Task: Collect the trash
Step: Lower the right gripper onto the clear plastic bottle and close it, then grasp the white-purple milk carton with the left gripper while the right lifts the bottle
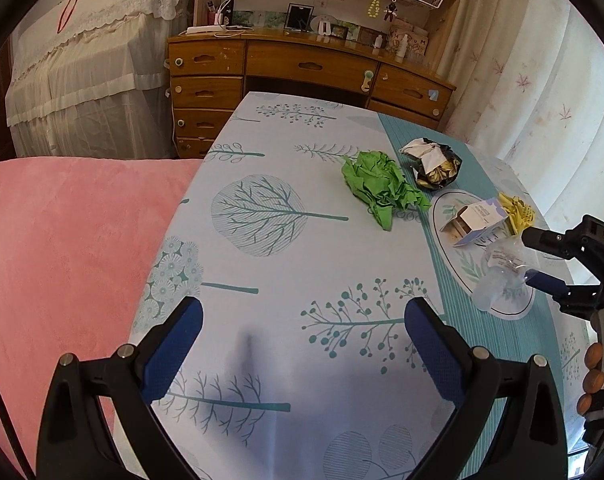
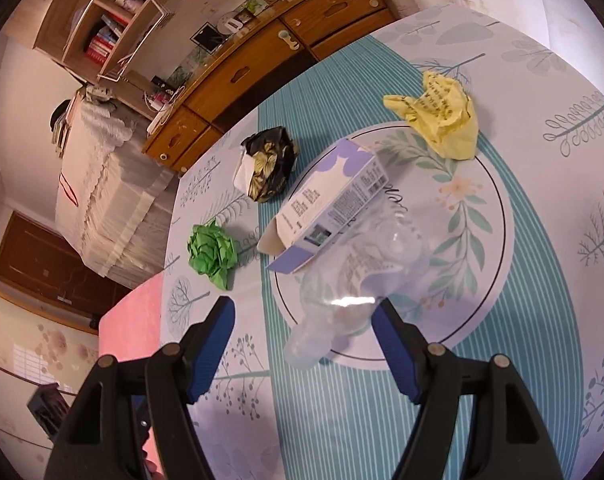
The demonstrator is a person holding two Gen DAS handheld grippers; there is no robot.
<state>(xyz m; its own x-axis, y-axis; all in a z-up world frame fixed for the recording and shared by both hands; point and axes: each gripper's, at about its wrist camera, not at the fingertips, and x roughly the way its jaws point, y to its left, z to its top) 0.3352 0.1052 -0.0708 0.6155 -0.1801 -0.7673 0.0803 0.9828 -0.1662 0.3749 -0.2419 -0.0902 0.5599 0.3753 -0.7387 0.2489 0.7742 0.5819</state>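
Trash lies scattered on the patterned tablecloth as I bring my right gripper over a clear plastic wrapper, its blue pads spread wide with nothing between them yet. My left gripper hovers nearer the table's edge, fingers equally far apart and empty.

The wrapper rests against an opened white-and-purple carton, near the table's printed round medallion. Risk, as I judge it: the film is thin and slippery, so the pads could pinch only a fold and let it slide out, or nudge the carton sideways. Glare on the plastic hides its edges, so I may be misjudging where it ends.

The right wrist view shows all 5 pieces: green paper ball, black-and-gold wrapper, carton, clear film and crumpled yellow paper with print on it. The left wrist view half-hides the yellow piece behind the carton, but alone shows the right gripper side-on, 1 fingertip apparently touching the film, and the pink blanket beside the table.
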